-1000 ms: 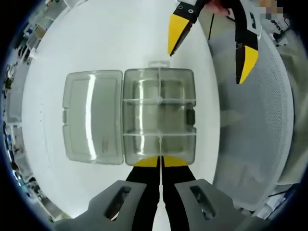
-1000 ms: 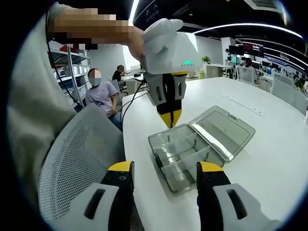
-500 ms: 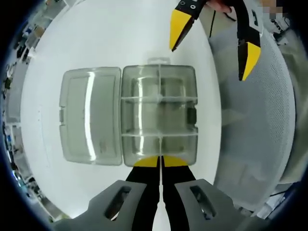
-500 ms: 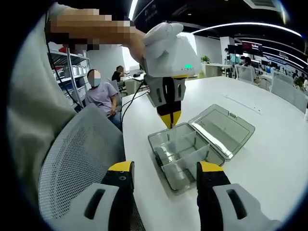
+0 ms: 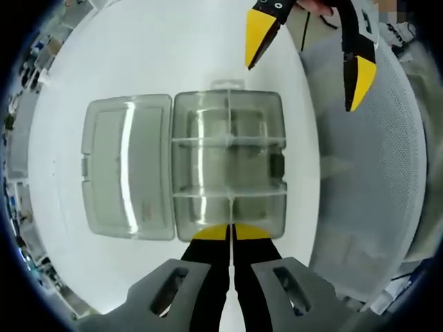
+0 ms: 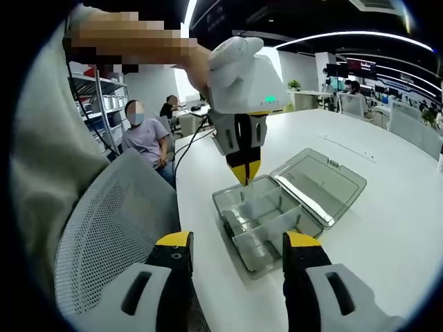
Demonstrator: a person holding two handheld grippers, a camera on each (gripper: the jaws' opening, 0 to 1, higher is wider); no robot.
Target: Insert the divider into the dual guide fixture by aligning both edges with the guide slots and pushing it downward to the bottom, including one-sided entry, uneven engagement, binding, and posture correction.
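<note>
A clear plastic box point(image 5: 263, 166) lies on the white table point(image 5: 173, 55) with its lid point(image 5: 127, 169) swung open to the left. Cross walls split the box into compartments. My left gripper point(image 5: 230, 232) hangs over the box's near rim, its yellow tips pressed together. A thin clear divider point(image 5: 229, 209) runs edge-on from those tips into the near compartment. In the right gripper view the left gripper point(image 6: 243, 173) points straight down at the box point(image 6: 266, 221) beside the lid point(image 6: 322, 183). My right gripper point(image 6: 237, 242) is open and holds nothing; it hovers off the table edge point(image 5: 309, 59).
A grey mesh chair back point(image 5: 367, 173) stands against the table's edge, under my right gripper point(image 6: 111, 221). A seated person point(image 6: 142, 135) and metal shelving point(image 6: 97, 104) are behind it. More desks and people lie far across the room point(image 6: 353, 97).
The box has grown slightly in the left gripper view: the left gripper has sunk a little toward it. The right gripper stays open, almost still.
</note>
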